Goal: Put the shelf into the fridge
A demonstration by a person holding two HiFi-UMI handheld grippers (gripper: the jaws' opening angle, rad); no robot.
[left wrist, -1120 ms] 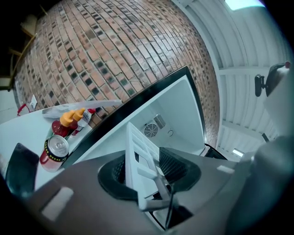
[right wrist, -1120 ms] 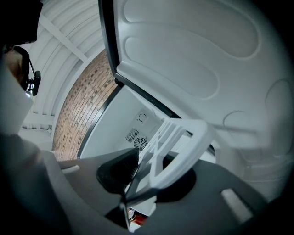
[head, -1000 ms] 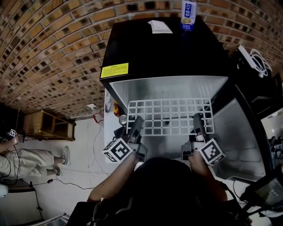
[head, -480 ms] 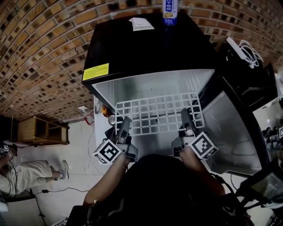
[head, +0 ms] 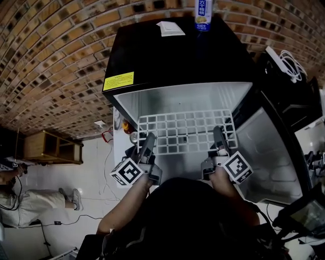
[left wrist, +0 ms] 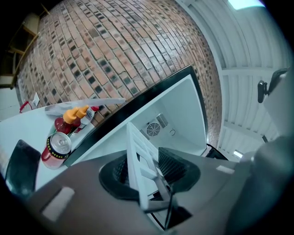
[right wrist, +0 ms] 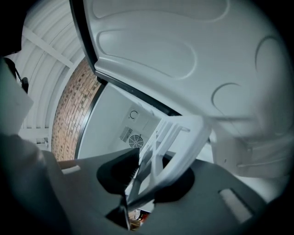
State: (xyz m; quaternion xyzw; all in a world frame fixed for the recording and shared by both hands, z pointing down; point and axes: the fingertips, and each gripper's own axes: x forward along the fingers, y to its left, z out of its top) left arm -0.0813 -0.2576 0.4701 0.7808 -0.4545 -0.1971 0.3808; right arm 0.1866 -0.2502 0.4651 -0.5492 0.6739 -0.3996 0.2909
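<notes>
The white grid shelf [head: 185, 132] lies level in the mouth of the open black fridge [head: 172, 56], its far edge inside the white cabinet. My left gripper [head: 149, 138] holds the shelf's near left corner, and its jaws are closing with the shelf edge between them. My right gripper [head: 218, 133] grips the near right corner. In the left gripper view the shelf [left wrist: 140, 160] runs edge-on between the jaws of the left gripper [left wrist: 151, 172]. In the right gripper view the shelf [right wrist: 172, 142] crosses the right gripper [right wrist: 147, 176] the same way.
The fridge door [head: 264, 147] stands open to the right. A drink carton [head: 203, 14] and a paper [head: 170, 28] sit on the fridge top. A can [left wrist: 56, 149] and sauce bottles [left wrist: 73, 117] stand on the surface left of the fridge. A person [head: 25, 203] is at far left.
Both grippers keep their hold on the shelf at the fridge mouth. The head view has swung a little; the shelf sits much as before relative to the opening.
</notes>
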